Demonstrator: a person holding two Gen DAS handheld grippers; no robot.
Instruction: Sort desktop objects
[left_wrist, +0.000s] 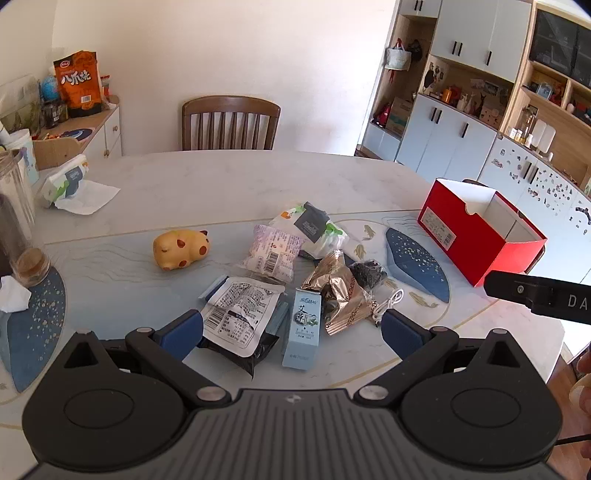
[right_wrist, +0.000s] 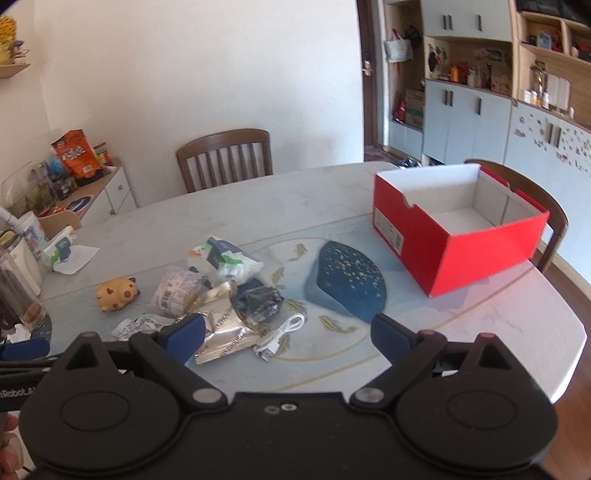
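Plainly nothing was sorted yet: the yellow pig toy (left_wrist: 182, 248), snack packets (left_wrist: 272, 251), blue carton (left_wrist: 302, 333) and white cable (right_wrist: 281, 336) lay heaped mid-table, the red box (right_wrist: 458, 236) stood empty at right, and left gripper (left_wrist: 291, 328) and right gripper (right_wrist: 288, 336) both hovered with jaws apart.

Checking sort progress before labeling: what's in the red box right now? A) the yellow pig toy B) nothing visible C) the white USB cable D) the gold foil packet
B: the red box shows only its bare white interior in the right wrist view, while the yellow pig toy, white USB cable and gold foil packet all lie on the table outside it.
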